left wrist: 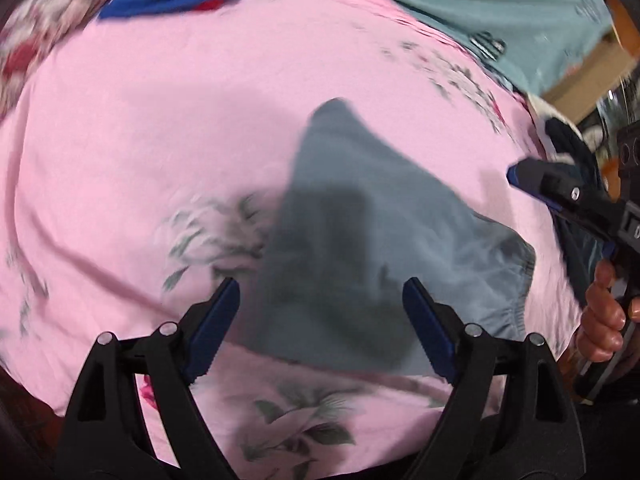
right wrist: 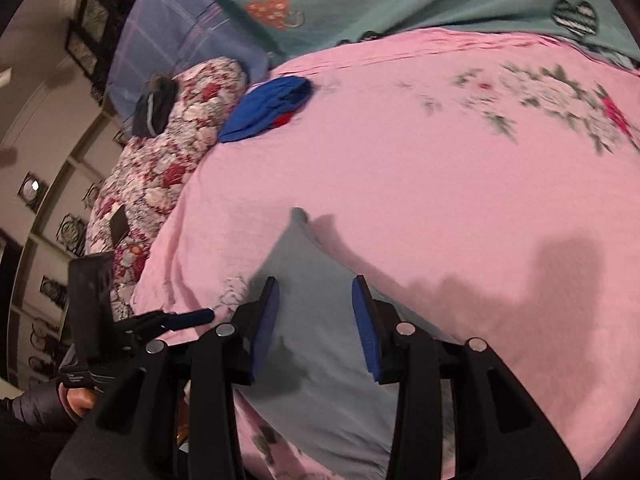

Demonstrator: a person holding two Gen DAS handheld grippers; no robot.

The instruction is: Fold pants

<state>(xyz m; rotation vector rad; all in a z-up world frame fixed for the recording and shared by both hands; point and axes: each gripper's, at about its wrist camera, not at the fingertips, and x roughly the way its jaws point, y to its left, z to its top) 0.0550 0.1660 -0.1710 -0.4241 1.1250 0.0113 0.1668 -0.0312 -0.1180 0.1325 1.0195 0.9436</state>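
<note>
Both grippers hang over the grey pants (left wrist: 360, 224), which lie in a rumpled heap on the pink sheet (left wrist: 160, 120), toward its near edge; the left gripper (left wrist: 320, 312) stands wide, its blue pads clear of the cloth with nothing between them, while the right gripper (right wrist: 314, 320) is about half open and likewise grips nothing, the pants showing beneath the gap. Seen from the left wrist, the right gripper (left wrist: 532, 184) sits just off the pants' right side, with a hand (left wrist: 604, 312) on its handle. Away from the pants, at the sheet's far left corner, lies a blue garment (right wrist: 268, 108) beside a flowered quilt (right wrist: 168, 148). Judging from the heap, the step in hand is taking a fresh hold to spread the pants flat; it would go best if each gripper picked one end of the gathered waistband, pinched a single layer, and drew apart evenly before laying it down; grabbing the middle would only bunch it more.
</note>
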